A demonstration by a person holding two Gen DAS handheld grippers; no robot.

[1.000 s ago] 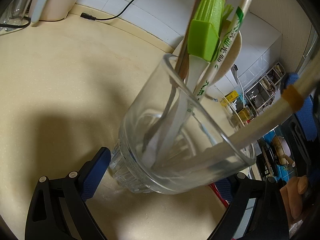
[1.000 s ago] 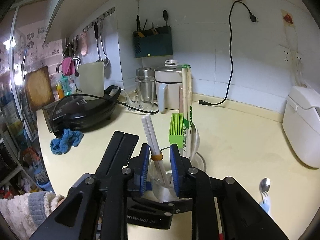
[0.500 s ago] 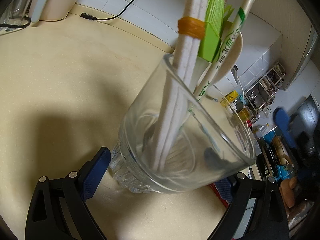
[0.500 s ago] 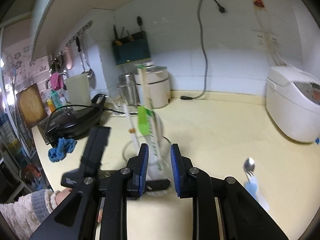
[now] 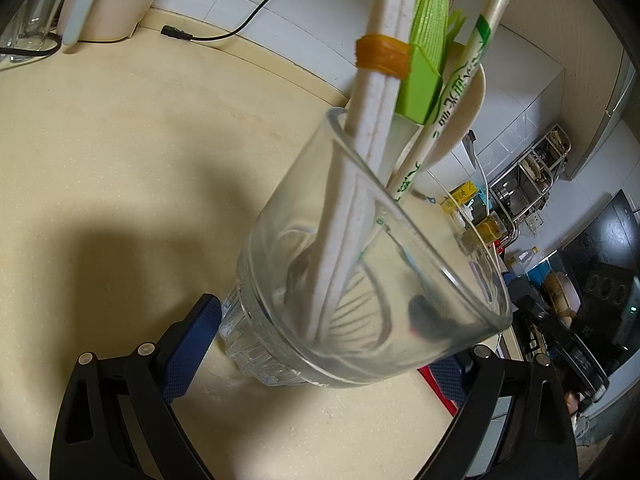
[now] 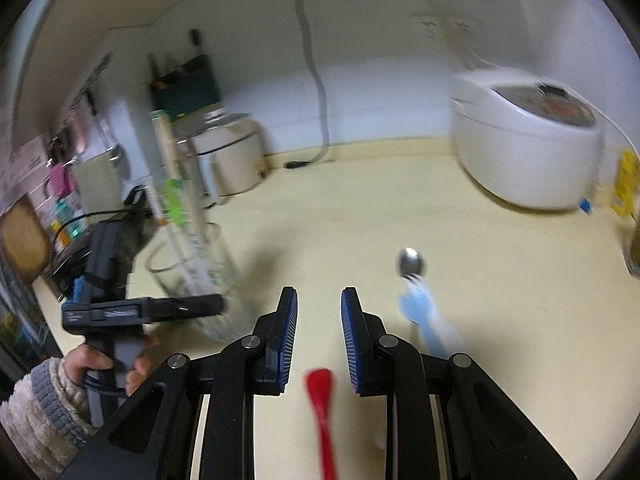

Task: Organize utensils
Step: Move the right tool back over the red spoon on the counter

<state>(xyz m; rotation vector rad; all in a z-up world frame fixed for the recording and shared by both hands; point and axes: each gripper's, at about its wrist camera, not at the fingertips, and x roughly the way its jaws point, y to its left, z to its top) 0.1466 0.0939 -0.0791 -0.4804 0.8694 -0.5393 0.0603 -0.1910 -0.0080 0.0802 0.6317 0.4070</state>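
Note:
A clear glass tumbler stands tilted on the cream counter, and my left gripper is shut on its base. In it lean a white chopstick pair with an orange band, a green brush, wrapped chopsticks and a cream spoon. The right wrist view shows the same tumbler at the left, blurred. My right gripper is open and holds nothing. A red utensil lies on the counter below its gap. A metal spoon and a light blue utensil lie just to its right.
A white rice cooker sits at the back right, and a cream appliance with a loose power cord at the back. A black griddle and hanging tools are at the far left. A hand in a fuzzy sleeve holds the left gripper.
My right gripper let go of the banded white chopsticks, which now stand in the tumbler, and swung right toward the red utensil and the spoon. The left gripper and tumbler stayed put.

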